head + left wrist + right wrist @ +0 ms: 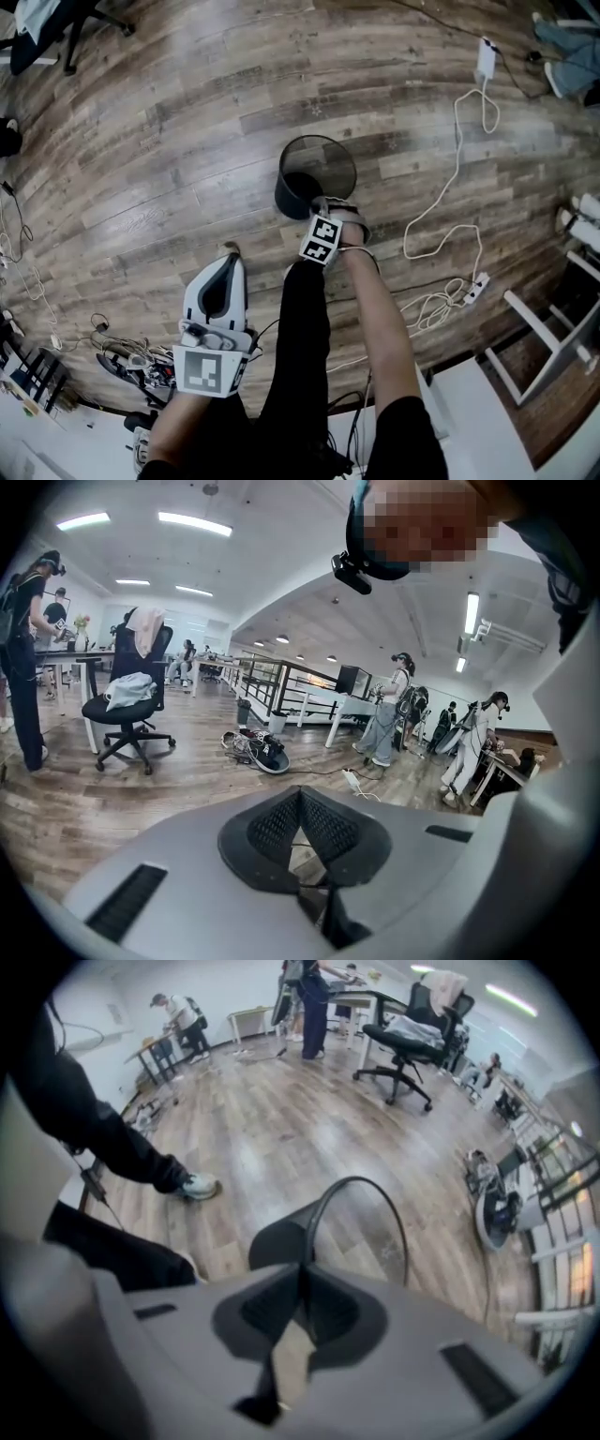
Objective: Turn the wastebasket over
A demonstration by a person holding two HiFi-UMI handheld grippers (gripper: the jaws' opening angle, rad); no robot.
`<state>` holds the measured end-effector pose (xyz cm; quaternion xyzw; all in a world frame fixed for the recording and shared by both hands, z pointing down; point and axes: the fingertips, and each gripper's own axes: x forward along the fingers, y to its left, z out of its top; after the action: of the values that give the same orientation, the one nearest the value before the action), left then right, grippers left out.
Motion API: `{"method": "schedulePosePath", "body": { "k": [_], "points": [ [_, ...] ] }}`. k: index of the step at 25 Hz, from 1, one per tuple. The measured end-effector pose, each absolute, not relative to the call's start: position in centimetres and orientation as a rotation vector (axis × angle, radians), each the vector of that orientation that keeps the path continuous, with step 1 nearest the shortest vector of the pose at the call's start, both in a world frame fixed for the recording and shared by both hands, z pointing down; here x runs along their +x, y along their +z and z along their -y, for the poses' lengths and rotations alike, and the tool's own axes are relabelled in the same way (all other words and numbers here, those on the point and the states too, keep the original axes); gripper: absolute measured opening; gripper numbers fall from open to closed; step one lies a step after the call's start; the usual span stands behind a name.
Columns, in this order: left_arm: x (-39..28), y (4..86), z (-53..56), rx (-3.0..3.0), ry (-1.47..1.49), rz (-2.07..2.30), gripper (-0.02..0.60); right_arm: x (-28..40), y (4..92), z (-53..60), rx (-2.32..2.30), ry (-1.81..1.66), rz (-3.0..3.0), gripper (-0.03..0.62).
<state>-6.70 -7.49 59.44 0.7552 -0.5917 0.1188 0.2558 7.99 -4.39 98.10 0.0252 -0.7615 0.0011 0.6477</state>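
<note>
The black mesh wastebasket [317, 174] stands on the wood floor with its mouth facing up. My right gripper [324, 202] points down at its near rim and is shut on that rim. In the right gripper view the thin rim runs up from between the pads of the right gripper [302, 1269], and the dark wall of the wastebasket [277, 1239] hangs to the left of it. My left gripper [230, 255] hovers over bare floor to the lower left of the basket, apart from it. The left gripper [300, 794] has its pads meeting at the tips with nothing between them.
White cables [441, 234] and a power strip [476, 286] lie on the floor right of the basket. A tangle of cords and gear [122, 361] sits at lower left. White furniture [553, 347] stands at right. An office chair [131, 700] and several people stand farther off.
</note>
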Motion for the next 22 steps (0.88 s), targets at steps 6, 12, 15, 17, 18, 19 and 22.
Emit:
{"method": "schedulePosePath", "body": {
  "k": [6,12,15,17,18,19,22],
  "points": [
    [-7.8,60.0,7.5,2.035,0.327,1.618,0.031,4.2,96.3,5.4,-0.056,-0.415,1.692,0.049],
    [-8.8,61.2,7.9,1.993,0.36,1.616,0.031,3.4,100.3,1.2,-0.115,-0.686,1.68,0.049],
    [-9.5,61.4,8.4,2.005,0.359,1.632,0.031,7.9,105.7,-5.4,-0.416,-0.599,1.528,0.049],
    [-9.8,61.6,8.3,2.004,0.35,1.639,0.031,9.2,106.8,-7.3,-0.43,-0.591,1.507,0.049],
    [-9.9,61.8,8.1,1.998,0.352,1.636,0.031,9.6,107.1,-7.9,-0.42,-0.586,1.505,0.049],
    [-10.0,61.9,7.9,1.995,0.355,1.633,0.031,9.8,107.3,-8.3,-0.414,-0.582,1.504,0.049],
    [-10.2,62.4,7.5,1.998,0.357,1.638,0.031,10.3,107.8,-9.3,-0.423,-0.577,1.498,0.049]
  ]
}}
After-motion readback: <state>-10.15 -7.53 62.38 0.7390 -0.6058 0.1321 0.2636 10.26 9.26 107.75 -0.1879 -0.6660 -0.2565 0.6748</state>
